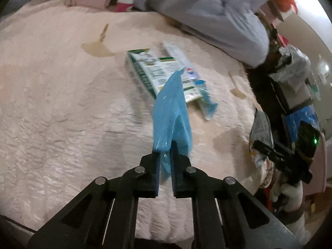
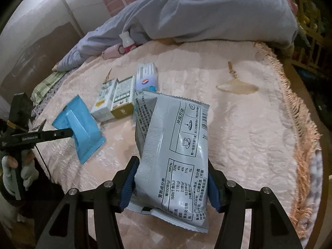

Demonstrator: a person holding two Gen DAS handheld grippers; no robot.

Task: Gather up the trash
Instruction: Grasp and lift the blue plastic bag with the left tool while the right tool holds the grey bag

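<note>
Left wrist view: the left hand-held gripper (image 1: 165,145) pinches the lower edge of a blue wrapper (image 1: 172,112), which hangs crumpled above the bed (image 1: 51,103). Right wrist view: the right hand-held gripper (image 2: 172,178) clamps a grey packet (image 2: 176,145) across its width, lifted off the cover. Two cartons (image 2: 113,101) and a white pouch (image 2: 146,76) lie together, uncollected, near the grey duvet (image 2: 207,10). Both held items are thin, slippery film that creases easily; a firm, steady squeeze while carrying should prevent slipping. The cartons are stiff card, better gripped across a narrow side. The bed cover is quilted, soft and fringed.
</note>
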